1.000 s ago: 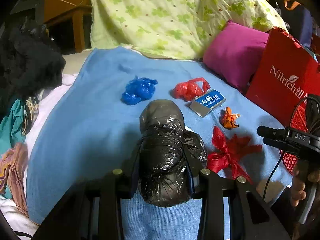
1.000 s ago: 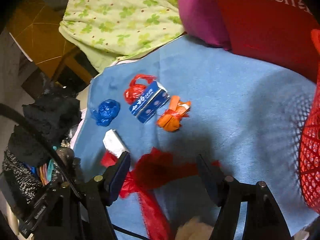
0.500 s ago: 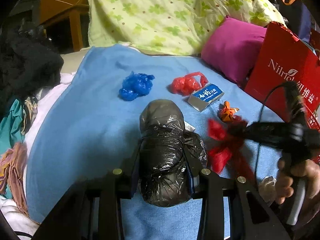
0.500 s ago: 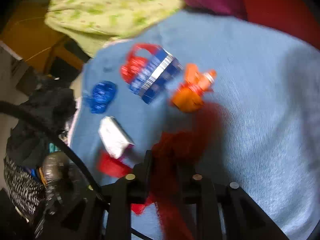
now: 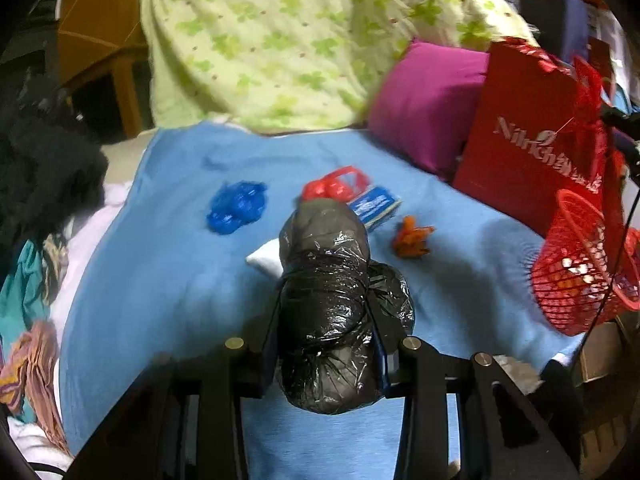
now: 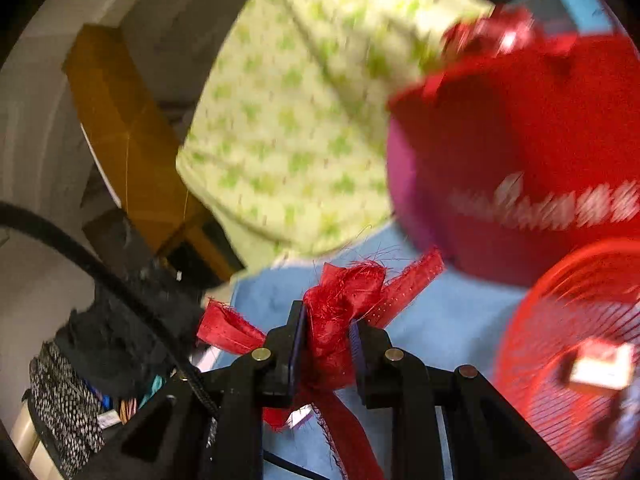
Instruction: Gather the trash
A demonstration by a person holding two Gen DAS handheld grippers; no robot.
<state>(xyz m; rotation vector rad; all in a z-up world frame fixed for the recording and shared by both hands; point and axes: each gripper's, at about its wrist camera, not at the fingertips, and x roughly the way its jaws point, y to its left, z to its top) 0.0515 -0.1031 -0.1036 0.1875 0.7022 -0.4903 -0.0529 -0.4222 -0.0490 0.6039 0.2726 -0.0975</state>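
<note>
My left gripper (image 5: 326, 344) is shut on a black plastic bag bundle (image 5: 326, 300), held above the blue blanket (image 5: 160, 272). On the blanket lie a blue plastic wad (image 5: 236, 210), a red plastic wad (image 5: 334, 186), a blue and white box (image 5: 376, 204), an orange wrapper (image 5: 412, 236) and a white packet (image 5: 266, 260). My right gripper (image 6: 328, 332) is shut on a frayed red ribbon (image 6: 344, 300), lifted clear of the blanket. A red mesh basket (image 6: 568, 352) with a small box in it sits to the right, also seen as the red mesh basket (image 5: 580, 268) in the left wrist view.
A red paper bag (image 5: 532, 148) and a magenta pillow (image 5: 424, 104) stand at the back right. A green-patterned quilt (image 5: 288, 40) lies behind the blanket. Dark clothes (image 5: 40, 160) pile at the left edge, with a wooden table (image 5: 108, 60) beyond.
My right gripper closed on the red ribbon and lifted it off the blanket toward the basket. The left gripper drifted a little with the black bundle still held.
</note>
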